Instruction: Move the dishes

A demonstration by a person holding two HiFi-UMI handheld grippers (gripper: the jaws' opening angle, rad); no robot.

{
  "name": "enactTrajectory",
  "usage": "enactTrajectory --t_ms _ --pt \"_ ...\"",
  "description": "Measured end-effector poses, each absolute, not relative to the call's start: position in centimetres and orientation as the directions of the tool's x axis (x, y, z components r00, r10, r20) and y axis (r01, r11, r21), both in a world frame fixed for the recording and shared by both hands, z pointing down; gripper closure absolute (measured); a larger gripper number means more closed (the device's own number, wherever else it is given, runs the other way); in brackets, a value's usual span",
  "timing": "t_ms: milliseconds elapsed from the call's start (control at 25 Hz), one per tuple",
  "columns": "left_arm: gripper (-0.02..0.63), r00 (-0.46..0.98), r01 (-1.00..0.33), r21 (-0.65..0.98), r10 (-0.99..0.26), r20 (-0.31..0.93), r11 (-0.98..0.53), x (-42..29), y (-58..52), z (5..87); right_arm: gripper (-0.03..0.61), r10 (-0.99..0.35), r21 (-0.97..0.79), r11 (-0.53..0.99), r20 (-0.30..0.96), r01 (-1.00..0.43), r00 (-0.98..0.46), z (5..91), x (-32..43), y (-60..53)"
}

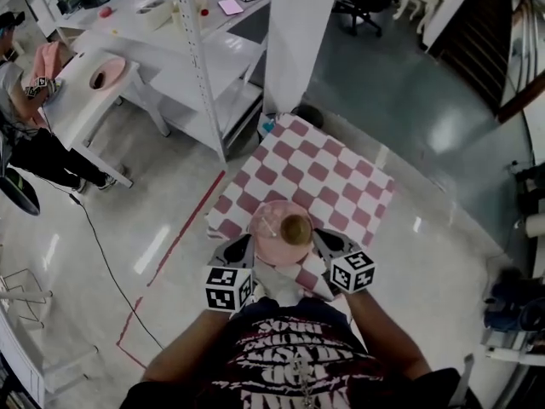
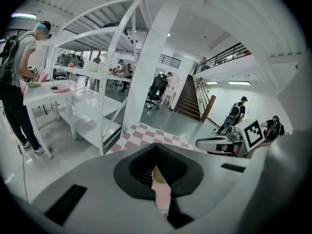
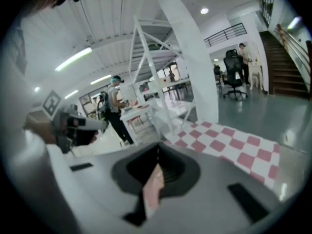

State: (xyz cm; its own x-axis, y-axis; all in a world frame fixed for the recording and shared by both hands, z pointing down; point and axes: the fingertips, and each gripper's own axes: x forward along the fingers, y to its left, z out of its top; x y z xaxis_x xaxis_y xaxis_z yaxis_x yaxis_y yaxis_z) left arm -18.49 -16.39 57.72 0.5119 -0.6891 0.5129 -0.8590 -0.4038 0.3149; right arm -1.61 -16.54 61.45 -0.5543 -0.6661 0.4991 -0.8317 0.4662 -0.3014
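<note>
In the head view a pink plate (image 1: 274, 237) with a small olive-brown bowl (image 1: 296, 227) on it hangs above the near edge of the red-and-white checked table (image 1: 341, 181). My left gripper (image 1: 247, 245) grips the plate's left rim and my right gripper (image 1: 320, 240) its right rim. The left gripper view has a sliver of the pink plate (image 2: 161, 191) pinched between the shut jaws. The right gripper view likewise shows the plate's pink edge (image 3: 153, 186) clamped in the shut jaws. Both grippers point out over the checked cloth (image 3: 234, 143).
A white shelving rack (image 1: 200, 75) and a white pillar (image 1: 298, 32) stand beyond the checked table. At the far left a person (image 1: 25, 135) stands by a white table (image 1: 81, 100) that bears another pink plate (image 1: 106, 72). A cable (image 1: 102, 254) runs over the floor.
</note>
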Motion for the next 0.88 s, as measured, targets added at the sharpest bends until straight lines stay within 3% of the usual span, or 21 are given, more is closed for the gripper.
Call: enactTrajectory --t_ms 400,880 --pt "0.589 0.529 -0.847 0.314 -0.747 0.404 -0.430 -14.5 -16.2 53.2 0.543 -0.699 -0.258 0.558 0.366 -0.789 -0.614 53.2 -0.5 -14.0" --pt "0.589 0.471 -0.877 0.276 -0.818 0.330 -0.393 -7.3 -9.4 47.4 0.543 -0.597 -0.231 0.738 0.216 -0.635 -0.772 46.2 4.0 -8.5"
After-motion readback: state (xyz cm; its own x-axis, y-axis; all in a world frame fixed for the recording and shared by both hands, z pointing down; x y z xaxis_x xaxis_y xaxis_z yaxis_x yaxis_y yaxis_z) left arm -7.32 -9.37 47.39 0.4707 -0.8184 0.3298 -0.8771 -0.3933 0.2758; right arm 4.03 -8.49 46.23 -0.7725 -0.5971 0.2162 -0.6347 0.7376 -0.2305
